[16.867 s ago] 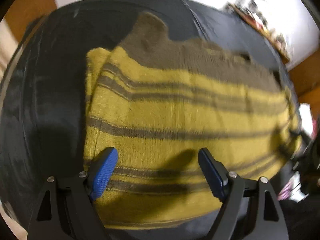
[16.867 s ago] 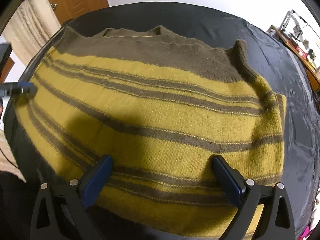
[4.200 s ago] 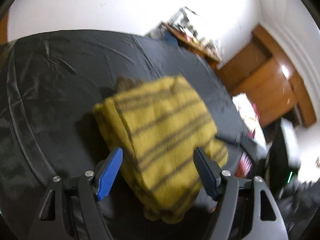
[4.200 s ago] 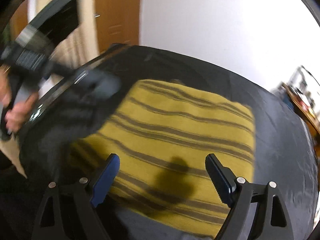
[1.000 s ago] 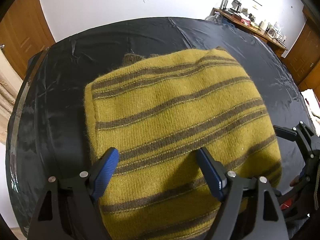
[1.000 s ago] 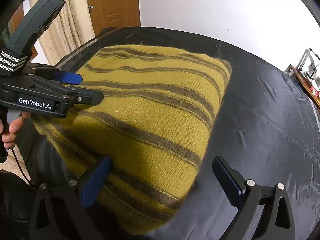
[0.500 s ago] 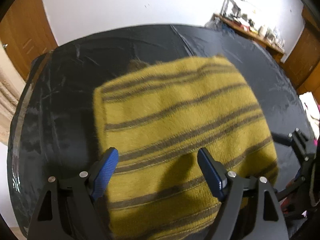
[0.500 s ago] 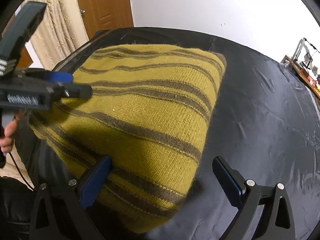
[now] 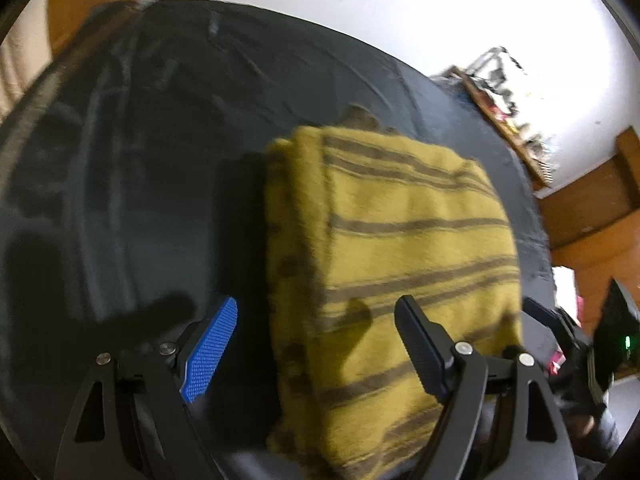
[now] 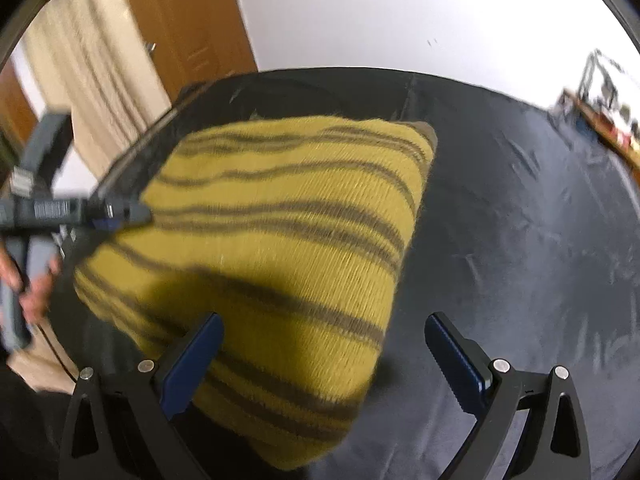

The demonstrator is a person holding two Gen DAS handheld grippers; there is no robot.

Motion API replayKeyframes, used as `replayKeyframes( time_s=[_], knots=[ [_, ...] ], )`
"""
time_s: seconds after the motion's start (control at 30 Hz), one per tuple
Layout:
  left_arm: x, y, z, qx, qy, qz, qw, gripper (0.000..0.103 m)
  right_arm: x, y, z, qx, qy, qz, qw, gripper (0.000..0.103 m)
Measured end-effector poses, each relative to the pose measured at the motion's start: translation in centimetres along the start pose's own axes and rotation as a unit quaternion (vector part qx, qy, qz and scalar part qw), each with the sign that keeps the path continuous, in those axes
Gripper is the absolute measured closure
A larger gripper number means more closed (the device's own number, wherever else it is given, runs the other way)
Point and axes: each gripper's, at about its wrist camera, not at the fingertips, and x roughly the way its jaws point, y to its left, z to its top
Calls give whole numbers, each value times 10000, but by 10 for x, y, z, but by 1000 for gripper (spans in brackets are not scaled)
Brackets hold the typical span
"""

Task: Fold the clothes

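Since a second ago, the left tongs [image 9: 316, 344] have swung toward the left side of the sweater [image 9: 400, 280], so that in the left wrist view the folded bundle now fills the middle and right of the frame instead of spreading across it. One blue-padded finger [image 9: 210, 350] hangs over bare black tabletop [image 9: 120, 160] at lower left, and the other finger [image 9: 424, 344] over the yellow knit at lower centre. Its jaws stand wide apart with nothing pressed between them.

That sweater, yellow with brown stripes, lies folded into a thick rectangle on the tabletop, a bit of brown collar peeking out at its far edge. In the right wrist view it sits in the centre and lower left of the frame, its right side ending in a rounded fold.

Right tongs [image 10: 324, 356] are likewise spread apart and empty: the left finger [image 10: 192, 368] sits over the sweater's near corner, the right finger [image 10: 456, 360] over bare tabletop. Whether either finger touches the cloth cannot be told.

At the left edge of the right wrist view, the left tongs show blurred just beside the sweater's edge, held by a hand [image 10: 32, 280]. Behind the tabletop stand a white wall [image 10: 400, 20], a wooden door [image 10: 180, 28] and a pale curtain [image 10: 88, 72]; a cluttered shelf [image 9: 504, 108] shows at the upper right of the left wrist view.
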Motion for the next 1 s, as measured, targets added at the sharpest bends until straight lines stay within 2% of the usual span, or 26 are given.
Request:
replayKeyframes(
  time_s=[0.13,0.23,0.57,0.67,0.77,0.9,1.0],
  knots=[
    [15,-2,12,59,162,-219,9996,19,1,-16,17,445,45,125,9989,1],
    [22,2,20,-29,283,-474,9985,19,6,-17,25,463,63,171,9988,1],
    [32,27,35,-207,471,-1026,9934,19,44,-33,41,1001,378,840,9907,1],
    [26,36,36,-332,341,-947,9944,19,55,-35,44,1132,488,898,9883,1],
    [24,42,39,-436,350,-1035,9931,19,59,-34,46,1197,526,975,9866,1],
    [30,38,42,-407,523,-1380,9882,18,64,-29,47,1156,568,956,9870,1],
    [34,33,45,-401,573,-1495,9863,18,66,-34,45,1298,585,1012,9846,1]
  ],
)
